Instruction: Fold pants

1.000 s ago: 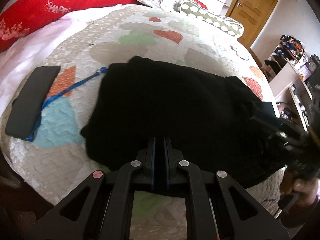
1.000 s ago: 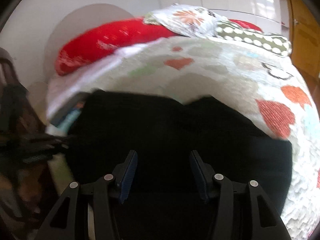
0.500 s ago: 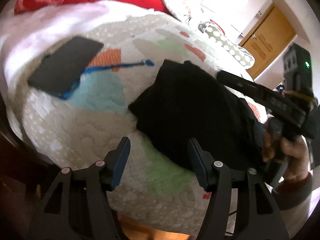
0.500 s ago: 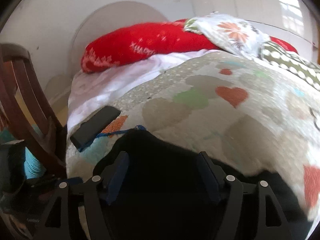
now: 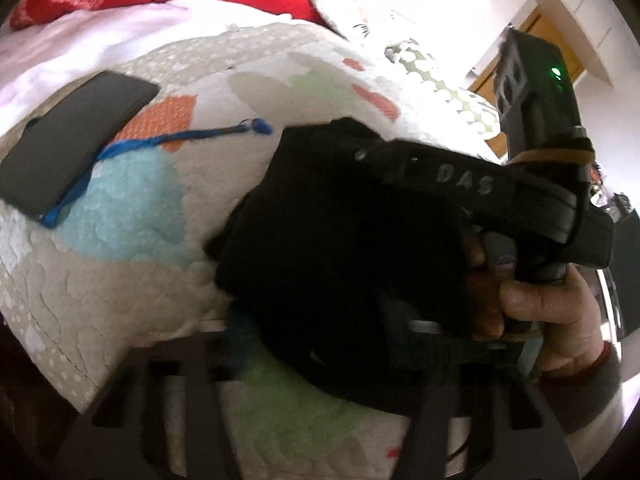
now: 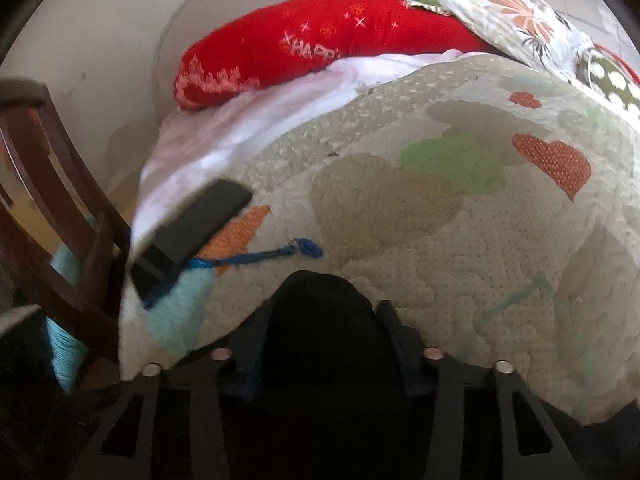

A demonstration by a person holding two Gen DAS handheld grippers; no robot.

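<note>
The black pants lie in a bunched, folded heap on the quilted bedspread, close to its near edge, their left side just beside the pale blue patch of the quilt; in the right wrist view the pants rise as a dark mound against the near edge, between the two fingers of that tool.

The left gripper sits low at the near edge of the bed, badly blurred; its fingers stand apart, one at the left margin of the heap and the other lost in the dark cloth, so the jaws are spread with the fabric's near part lying between them; whether they press on it I cannot tell.

The right gripper is likewise spread, its fingers flanking the mound of cloth, the blue-lined pads on either side; contact with the cloth cannot be made out. In the left wrist view the body of this tool crosses over the pants from the right, a green light showing on its upright part, with the right hand wrapped around its handle.

A dark phone lies toward the left edge of the bedspread, well apart from the pants, with a blue cord running from under it toward the heap; a red pillow lies at the far end of the bed, a floral pillow beside it; a dark wooden chair stands off the left side of the bed.
</note>
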